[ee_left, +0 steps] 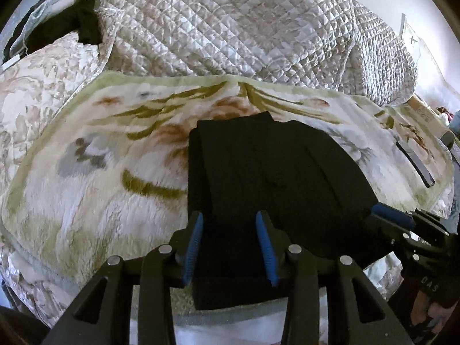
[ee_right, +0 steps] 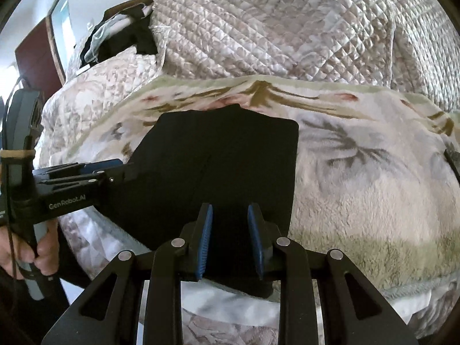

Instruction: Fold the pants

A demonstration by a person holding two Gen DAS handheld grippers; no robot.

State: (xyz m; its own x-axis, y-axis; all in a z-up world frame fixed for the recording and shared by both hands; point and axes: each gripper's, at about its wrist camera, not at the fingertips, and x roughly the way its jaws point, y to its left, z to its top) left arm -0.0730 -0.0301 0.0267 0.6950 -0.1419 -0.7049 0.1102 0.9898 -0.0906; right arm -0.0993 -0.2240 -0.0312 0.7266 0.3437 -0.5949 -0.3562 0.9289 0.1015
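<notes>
Nearest, two tongs sit over the near edge of one pair of black pants (ee_left: 276, 178): the left tongs (ee_left: 230, 247) and the right tongs (ee_right: 230, 238), each with its blue pads parted and dark cloth lying between them, gripping nothing that I can see. Set side by side at that hem, they seem placed to take both near corners for another fold. The pants lie as a flat, already doubled rectangle on one fleecy floral blanket (ee_left: 86, 178), which gives a smooth bed to fold on. Beyond it one quilted bedspread (ee_left: 230, 23) is heaped, with dark clothing (ee_left: 86, 23) far left.
</notes>
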